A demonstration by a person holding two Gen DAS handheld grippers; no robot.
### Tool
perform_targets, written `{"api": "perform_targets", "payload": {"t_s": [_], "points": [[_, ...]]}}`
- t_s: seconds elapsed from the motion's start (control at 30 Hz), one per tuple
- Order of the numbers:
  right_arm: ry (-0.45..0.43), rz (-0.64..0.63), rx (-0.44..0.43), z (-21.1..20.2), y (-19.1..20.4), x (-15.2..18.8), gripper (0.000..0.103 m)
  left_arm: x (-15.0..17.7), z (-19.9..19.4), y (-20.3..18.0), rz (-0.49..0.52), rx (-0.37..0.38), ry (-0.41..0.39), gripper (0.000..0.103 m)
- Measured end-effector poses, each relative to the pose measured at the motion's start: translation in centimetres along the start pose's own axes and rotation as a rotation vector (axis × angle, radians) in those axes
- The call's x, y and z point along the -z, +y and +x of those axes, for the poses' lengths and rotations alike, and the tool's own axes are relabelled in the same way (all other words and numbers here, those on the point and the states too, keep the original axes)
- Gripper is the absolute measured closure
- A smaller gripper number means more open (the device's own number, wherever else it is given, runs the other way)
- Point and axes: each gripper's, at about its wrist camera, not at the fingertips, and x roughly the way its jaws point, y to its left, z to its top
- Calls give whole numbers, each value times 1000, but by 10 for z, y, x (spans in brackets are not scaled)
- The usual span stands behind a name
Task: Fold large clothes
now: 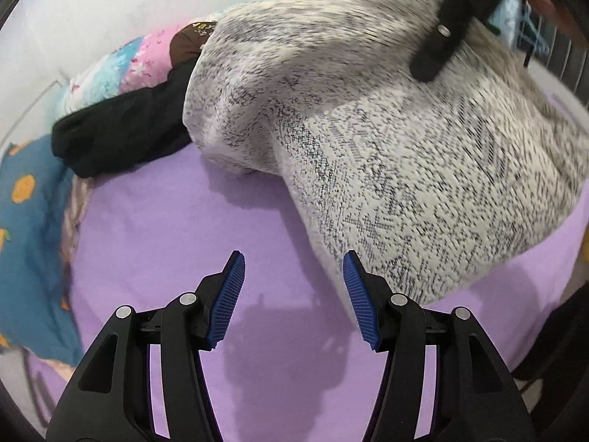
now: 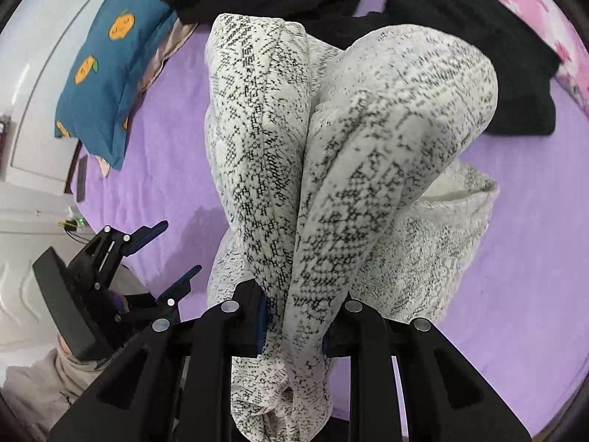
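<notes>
Left wrist view: the left tongs [image 1: 293,262] hang spread and empty above the purple bedsheet [image 1: 154,221], beside the speckled knit sweater [image 1: 386,140] heaped on the bed.

Right wrist view: the right tongs [image 2: 292,326] pinch bunched sweater folds, lifted over the sheet; black clothes [image 2: 460,37] lie behind.

The left wrist camera looked steeply down past its own claw [image 1: 293,276] at the purple bed sheet [image 1: 165,221], close above it. The right wrist camera pointed almost straight down, very near the speckled knit sweater [image 2: 368,169]. Both views shared the sweater, the sheet and the blue pillow [image 2: 106,73].
</notes>
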Motion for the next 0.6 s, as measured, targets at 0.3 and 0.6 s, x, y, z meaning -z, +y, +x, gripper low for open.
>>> {"api": "perform_targets", "payload": {"t_s": [0.3,0.6], "points": [[-76,75,-103,3,-41,23,83,-16,24,17,-192,160,-16,48],[-132,172,-191,11,-99,55,83,-31,56,19,-297,229,-39,48]]}}
